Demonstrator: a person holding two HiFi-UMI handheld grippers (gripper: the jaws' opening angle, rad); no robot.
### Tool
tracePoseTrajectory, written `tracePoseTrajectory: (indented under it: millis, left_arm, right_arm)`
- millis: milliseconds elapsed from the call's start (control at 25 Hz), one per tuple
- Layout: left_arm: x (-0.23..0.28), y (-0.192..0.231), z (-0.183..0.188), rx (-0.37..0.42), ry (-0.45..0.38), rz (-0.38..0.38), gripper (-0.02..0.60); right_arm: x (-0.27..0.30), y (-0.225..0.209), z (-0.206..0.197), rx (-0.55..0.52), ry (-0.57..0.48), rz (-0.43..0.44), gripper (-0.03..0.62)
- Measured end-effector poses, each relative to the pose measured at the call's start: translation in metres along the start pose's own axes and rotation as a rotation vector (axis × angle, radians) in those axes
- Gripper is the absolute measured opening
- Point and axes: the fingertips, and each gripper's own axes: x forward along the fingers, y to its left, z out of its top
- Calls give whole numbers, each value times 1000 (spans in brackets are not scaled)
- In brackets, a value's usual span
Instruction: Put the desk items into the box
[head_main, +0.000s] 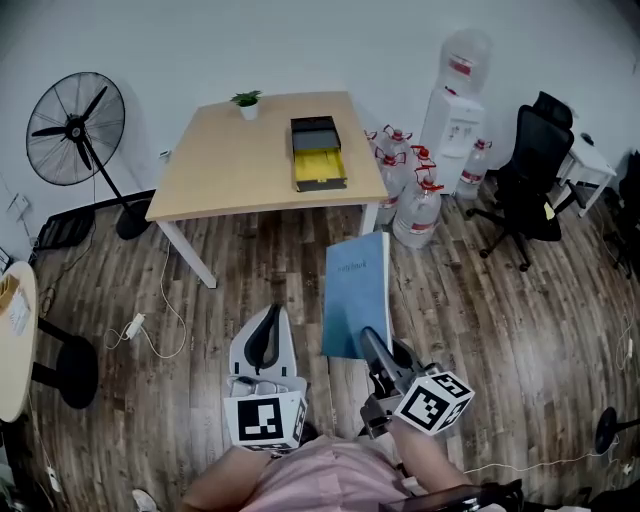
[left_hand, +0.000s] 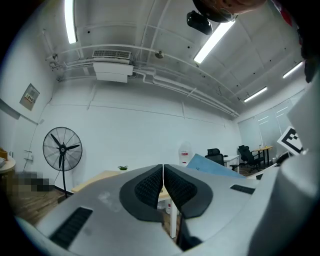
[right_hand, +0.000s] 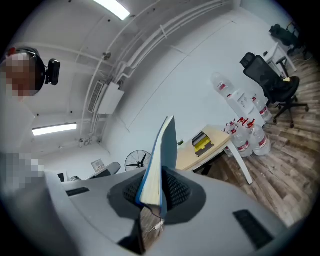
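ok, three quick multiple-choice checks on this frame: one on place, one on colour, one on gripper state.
1. The box is:
A) on the desk
B) in the left gripper
C) in the right gripper

2. The book is:
A) red
B) blue
C) green

3. The left gripper is:
A) wide open
B) shut on the book
C) shut on nothing

Key:
1 A: the head view shows the box resting on the desk, far from both grippers.
2 B: its cover is blue in the head view and the right gripper view.
3 C: its jaws meet with nothing between them, and the book is clamped in the right gripper.
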Motion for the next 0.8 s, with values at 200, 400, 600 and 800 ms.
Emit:
tracePoseTrajectory:
  millis: [200, 400, 600, 800]
  left_arm:
    - [-2, 23, -6, -1, 3, -13, 14]
    - [-2, 34, -11, -6, 5, -14, 14]
    - [19, 38, -22, -10, 24, -13, 14]
    - [58, 38, -36, 3, 49, -9, 14]
  right_arm:
    - [15, 12, -10, 19, -21, 0, 46]
    - [23, 12, -17, 30, -11, -6, 46]
    - [39, -1, -10, 48, -18, -5, 47]
    - [64, -30, 1, 78, 2, -8, 48]
